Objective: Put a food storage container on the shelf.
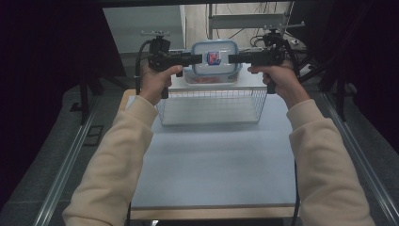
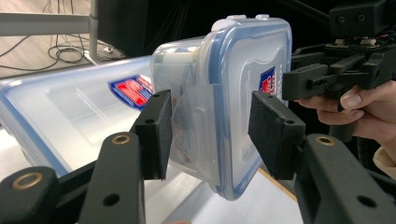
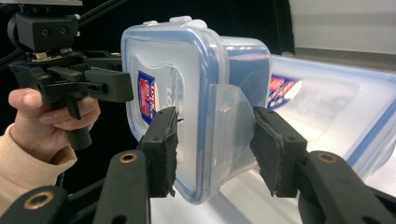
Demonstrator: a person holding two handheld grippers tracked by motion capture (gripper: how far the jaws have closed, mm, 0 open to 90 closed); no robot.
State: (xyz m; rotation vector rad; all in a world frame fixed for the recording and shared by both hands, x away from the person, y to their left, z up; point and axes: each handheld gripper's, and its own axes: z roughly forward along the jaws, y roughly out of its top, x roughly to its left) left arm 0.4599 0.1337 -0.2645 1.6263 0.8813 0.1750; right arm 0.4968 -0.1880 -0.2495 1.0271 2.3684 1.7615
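Both your arms reach forward, lifting one container.
Your left gripper (image 1: 196, 59) and right gripper (image 1: 234, 58) each clamp a side of the lidded container (image 1: 215, 59), level above the wire basket (image 1: 211, 106).

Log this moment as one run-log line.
held: clear plastic box with blue-rimmed lid | left gripper: shut on one side | right gripper: shut on opposite side | box: above white wire basket | second, larger lidded container behind
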